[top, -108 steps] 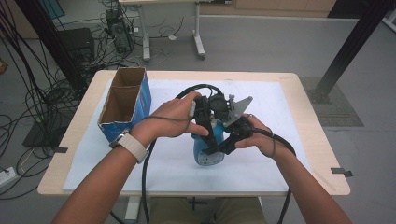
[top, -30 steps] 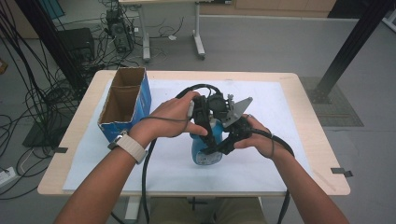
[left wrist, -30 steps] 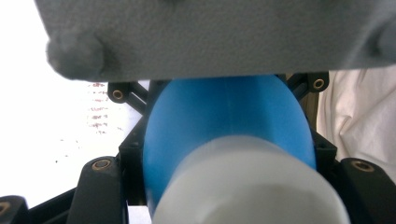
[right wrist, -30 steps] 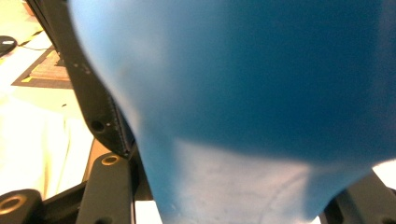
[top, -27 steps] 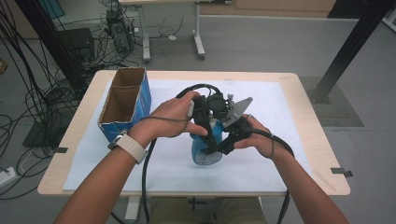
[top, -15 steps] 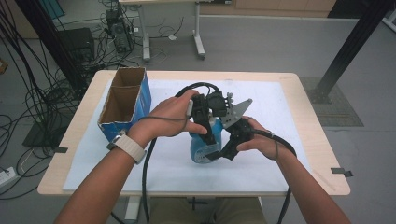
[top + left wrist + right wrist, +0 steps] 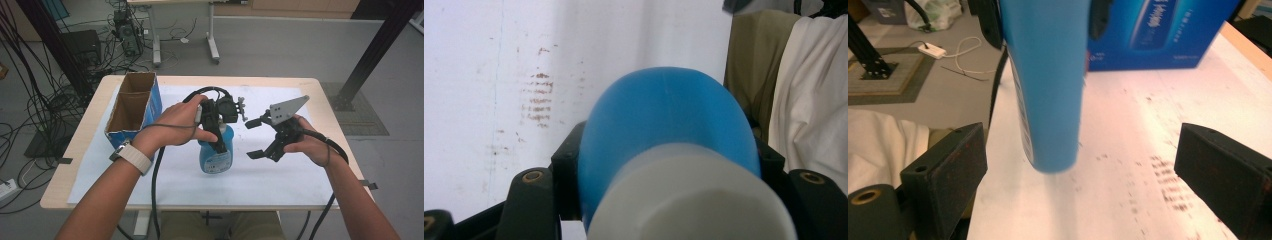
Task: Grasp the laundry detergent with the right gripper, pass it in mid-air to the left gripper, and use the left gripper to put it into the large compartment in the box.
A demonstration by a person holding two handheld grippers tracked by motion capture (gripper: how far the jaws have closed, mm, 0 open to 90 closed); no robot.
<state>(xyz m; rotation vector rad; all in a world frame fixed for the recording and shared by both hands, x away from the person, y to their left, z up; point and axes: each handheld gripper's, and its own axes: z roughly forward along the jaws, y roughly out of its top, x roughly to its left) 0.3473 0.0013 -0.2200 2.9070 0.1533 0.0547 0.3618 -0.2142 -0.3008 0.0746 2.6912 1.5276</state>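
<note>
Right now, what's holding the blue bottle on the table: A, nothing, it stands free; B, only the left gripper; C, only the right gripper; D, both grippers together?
B: the left gripper is clamped on the upper part of the blue bottle, while the right gripper stands apart to its right, its jaws having just opened with nothing between the pads.

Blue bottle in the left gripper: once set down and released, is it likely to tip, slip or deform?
The blue bottle is tall on a narrow base, so it probably tips easily. Its smooth, rounded plastic looks somewhat slippery. The left gripper clamps it near the top without visible denting, so it seems fairly stiff.
</note>
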